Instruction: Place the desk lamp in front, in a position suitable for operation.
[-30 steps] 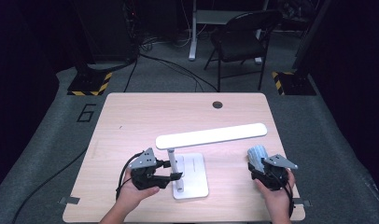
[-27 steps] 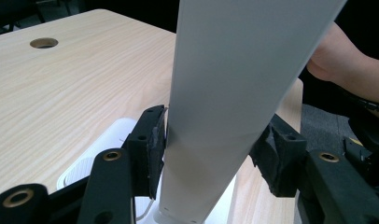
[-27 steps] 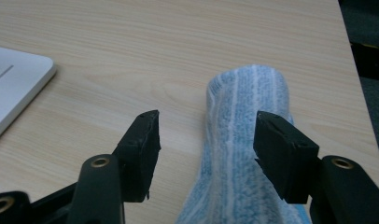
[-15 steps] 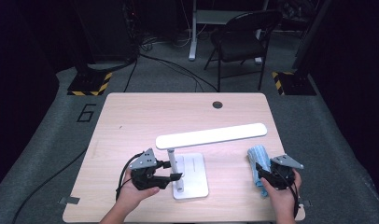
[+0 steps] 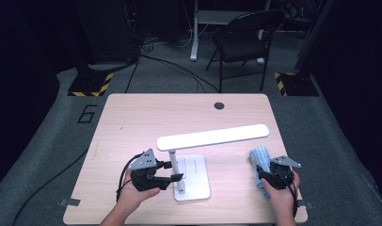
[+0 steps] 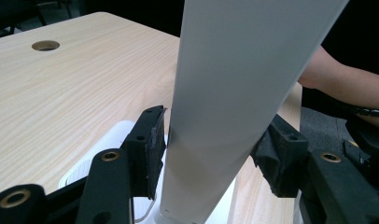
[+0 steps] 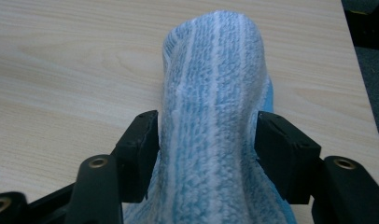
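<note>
A white desk lamp stands near the front middle of the table, with a flat base (image 5: pixel 198 176), a short post (image 5: pixel 172 160) and a long light bar (image 5: pixel 212 136) reaching right. My left gripper (image 5: pixel 175 171) comes at the post from the left, and its jaws are shut on the post. In the left gripper view both pads (image 6: pixel 152 140) press the white post (image 6: pixel 225 93). At the front right, my right gripper (image 5: pixel 262 170) is shut on a rolled blue and white cloth (image 5: pixel 258 155). The cloth (image 7: pixel 211 93) bulges up between that gripper's pads (image 7: pixel 141 140).
The wooden table (image 5: pixel 147 117) has a round cable hole (image 5: pixel 219 105) at the back. A black folding chair (image 5: pixel 245 33) and cables stand on the floor behind it. The right table edge lies close beside my right hand (image 5: pixel 281 197).
My right gripper has come a little lower and nearer the front edge, with the cloth still in it. The left gripper and the lamp have stayed put.
</note>
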